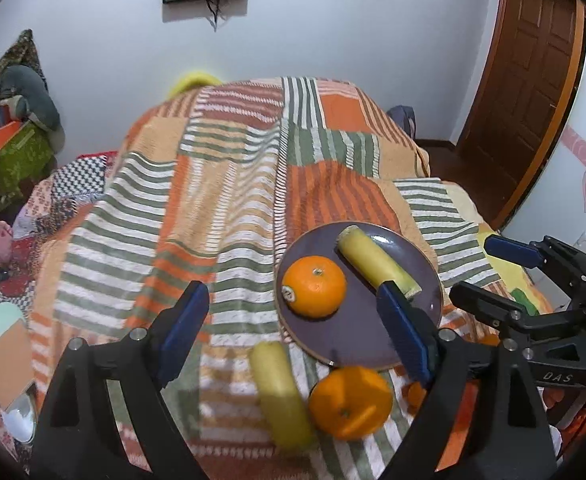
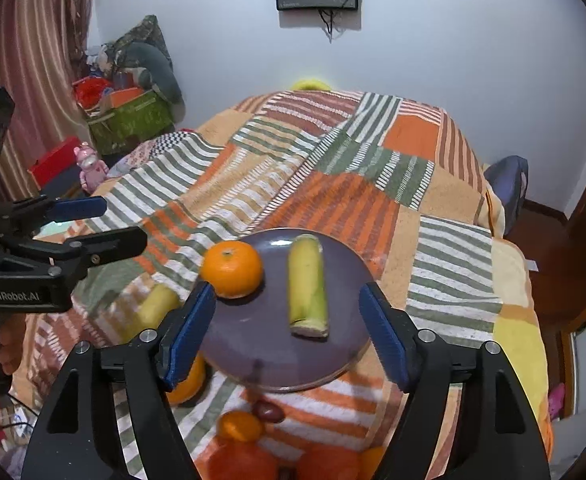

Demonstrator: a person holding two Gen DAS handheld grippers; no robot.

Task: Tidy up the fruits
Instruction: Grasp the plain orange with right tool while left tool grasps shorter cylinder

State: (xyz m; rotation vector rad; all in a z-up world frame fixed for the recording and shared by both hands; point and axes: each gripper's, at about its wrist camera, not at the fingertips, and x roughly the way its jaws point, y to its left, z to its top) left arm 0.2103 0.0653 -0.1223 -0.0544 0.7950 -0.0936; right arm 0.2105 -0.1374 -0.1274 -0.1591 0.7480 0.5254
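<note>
A purple plate (image 1: 413, 344) (image 2: 253, 336) lies on the striped blanket and holds an orange (image 1: 314, 286) (image 2: 232, 268) and a cut banana piece (image 1: 377, 262) (image 2: 308, 286). Beside the plate's near edge a second banana piece (image 1: 281, 394) (image 2: 155, 308) and a second orange (image 1: 351, 402) (image 2: 191, 380) rest on the blanket. My left gripper (image 1: 293, 292) (image 2: 119, 222) hovers open above them, left of the plate, holding nothing. My right gripper (image 2: 287, 292) (image 1: 489, 276) hangs open over the plate's near side, empty too.
More fruit lies at the near edge: a small orange (image 2: 239, 426), a dark red fruit (image 2: 269, 412) and blurred red-orange ones (image 2: 245, 464). The blanket (image 1: 229, 184) covers a humped bed. A green box (image 2: 131, 120) with clutter stands far left, a wooden door (image 1: 533, 80) right.
</note>
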